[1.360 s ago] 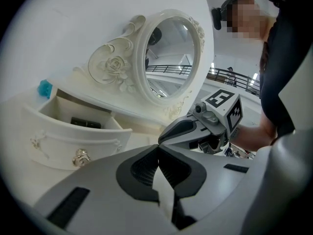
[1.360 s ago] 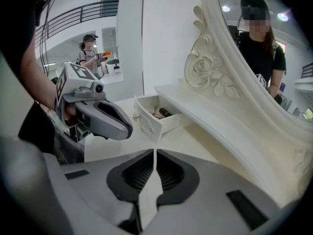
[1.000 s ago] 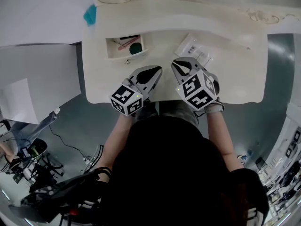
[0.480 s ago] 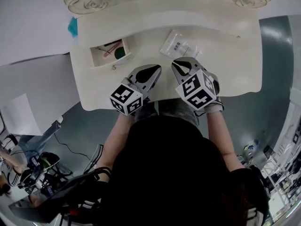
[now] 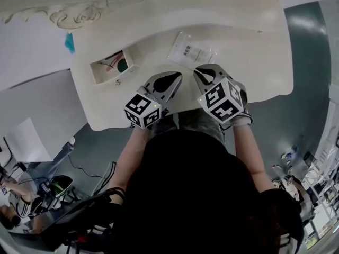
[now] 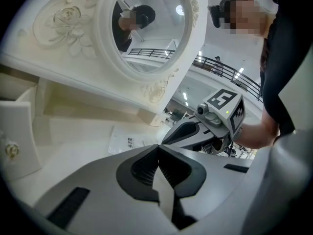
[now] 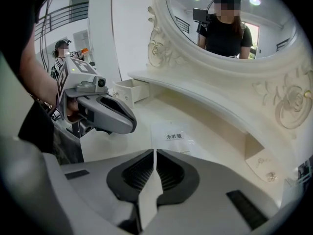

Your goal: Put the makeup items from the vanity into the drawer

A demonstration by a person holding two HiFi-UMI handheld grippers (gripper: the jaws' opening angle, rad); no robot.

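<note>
A flat clear packet (image 5: pixel 186 51) with a small printed label lies on the cream vanity top (image 5: pixel 249 62). It is just ahead of the tips of both grippers and touched by neither, slightly nearer the right gripper (image 5: pixel 203 71) than the left gripper (image 5: pixel 170 78). Both grippers hover side by side over the near edge of the vanity, close to each other but not touching. The left gripper's jaws are pressed together with nothing between them. The right gripper's jaws are likewise closed and empty, with only a hairline gap between the pads. To the left of the left gripper, and a little further out, a small drawer (image 5: pixel 106 79) stands pulled open. Inside it lie a round green item (image 5: pixel 122 65) and something thin and reddish (image 5: pixel 108 62), too small to make out. Beyond the packet, past both grippers, an oval mirror (image 7: pixel 230 18) rises in a carved cream frame, reflecting a person in dark clothing.
</note>
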